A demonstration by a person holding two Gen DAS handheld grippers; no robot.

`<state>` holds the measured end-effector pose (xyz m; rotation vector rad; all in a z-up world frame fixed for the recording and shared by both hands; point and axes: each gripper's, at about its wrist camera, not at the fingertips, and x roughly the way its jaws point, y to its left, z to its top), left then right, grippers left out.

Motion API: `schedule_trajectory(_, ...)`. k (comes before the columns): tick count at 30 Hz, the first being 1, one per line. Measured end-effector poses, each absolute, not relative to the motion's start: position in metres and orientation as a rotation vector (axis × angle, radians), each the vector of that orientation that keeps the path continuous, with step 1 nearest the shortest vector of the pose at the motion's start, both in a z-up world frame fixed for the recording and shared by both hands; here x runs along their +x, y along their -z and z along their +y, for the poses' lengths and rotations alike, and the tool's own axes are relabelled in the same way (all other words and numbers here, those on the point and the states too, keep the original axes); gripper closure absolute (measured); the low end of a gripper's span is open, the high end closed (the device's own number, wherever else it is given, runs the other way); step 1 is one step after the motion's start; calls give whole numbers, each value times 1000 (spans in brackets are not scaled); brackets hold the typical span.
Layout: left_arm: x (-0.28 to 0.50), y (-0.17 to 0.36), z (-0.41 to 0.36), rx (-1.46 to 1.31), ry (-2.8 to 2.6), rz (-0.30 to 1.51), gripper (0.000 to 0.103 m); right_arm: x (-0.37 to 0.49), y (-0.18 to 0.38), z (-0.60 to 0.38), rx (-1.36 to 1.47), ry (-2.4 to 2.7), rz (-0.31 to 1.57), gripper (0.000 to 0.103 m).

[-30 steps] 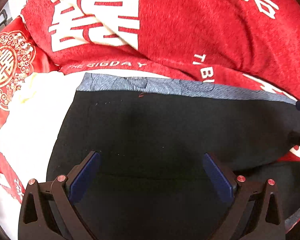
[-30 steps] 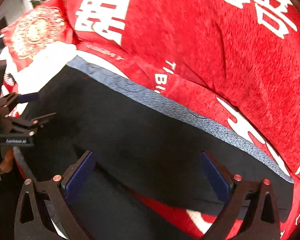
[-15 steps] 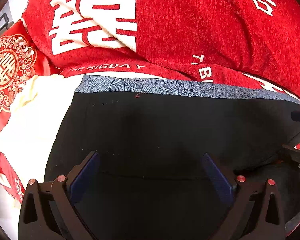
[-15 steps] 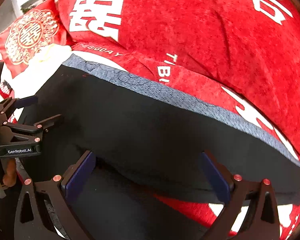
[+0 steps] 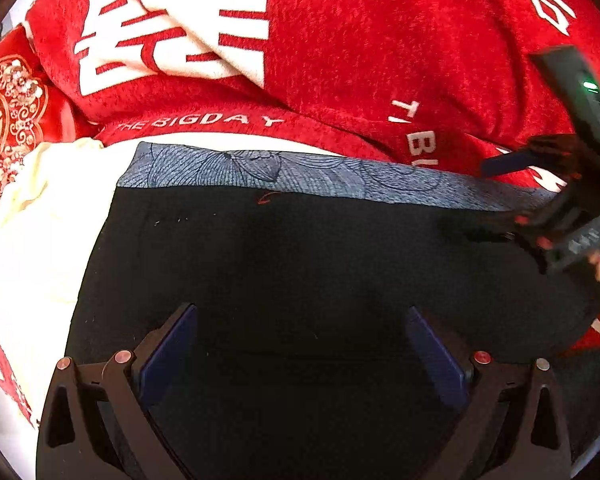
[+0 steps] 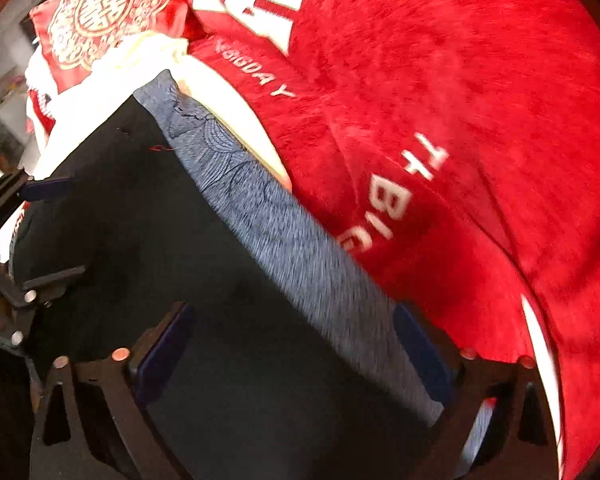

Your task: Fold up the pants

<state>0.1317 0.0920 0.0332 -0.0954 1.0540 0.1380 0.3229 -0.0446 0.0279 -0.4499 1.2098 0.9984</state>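
Black pants (image 5: 300,264) with a blue-grey patterned waistband (image 5: 300,172) lie flat on a red bedspread. My left gripper (image 5: 300,352) is open, low over the black cloth below the waistband, holding nothing. My right gripper (image 6: 292,352) is open over the waistband (image 6: 300,240) near its right end, holding nothing. The right gripper also shows at the right edge of the left wrist view (image 5: 560,204). The left gripper shows at the left edge of the right wrist view (image 6: 24,240).
A red bedspread with white lettering (image 5: 380,60) rises behind the pants. A red and gold embroidered cushion (image 5: 4,128) and cream cloth (image 5: 40,220) lie to the left of the pants. The cushion also shows in the right wrist view (image 6: 100,12).
My right gripper has swung in over the waistband's right end, its view tilting and blurring. My left gripper has edged closer to the pants and stayed open.
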Motion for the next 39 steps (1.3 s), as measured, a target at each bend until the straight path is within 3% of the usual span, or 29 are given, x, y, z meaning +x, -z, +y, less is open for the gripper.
schedule_trajectory(2,134,-31,98,-112,-142,1067,1,333,-13,-34,-468,-1038,1258,22)
schedule_trajectory(4,134,-29,104,-128,-144,1073,1,338,-2,-28,-465,-1096,1317,44)
schedule_trajectory(5,135,-28,107,-130,-147,1076,1,338,-2,-27,-466,-1116,1327,48)
schedule_trajectory(7,135,-27,111,-131,-154,1078,1,335,-9,-27,-481,-1137,1312,73)
schedule_trajectory(9,134,-27,115,-151,-157,1076,1,328,-19,-29,-510,-1145,1283,85)
schedule_trajectory(19,144,-59,134,-377,-118,1041,1,249,-95,-39,-580,-1078,973,102)
schedule_trajectory(24,177,-56,153,-536,-182,1102,1,204,-97,-25,-717,-972,806,103)
schedule_trajectory(26,182,-50,156,-560,-202,1140,1,223,-94,-32,-631,-969,868,99)
schedule_trajectory(27,181,-49,156,-573,-199,1139,1,244,-89,-40,-551,-973,950,76)
schedule_trajectory(28,177,-49,154,-571,-197,1132,1,262,-85,-48,-492,-951,995,29)
schedule_trajectory(29,174,-50,152,-558,-193,1119,1,271,-82,-55,-458,-939,997,12)
schedule_trajectory(30,172,-50,150,-539,-195,1113,1,284,-77,-61,-435,-952,997,5)
schedule_trajectory(38,176,-46,146,-463,-191,1109,1,340,-6,-46,-451,-1149,1295,6)
schedule_trajectory(39,177,-46,144,-455,-187,1113,1,346,5,-42,-455,-1153,1340,12)
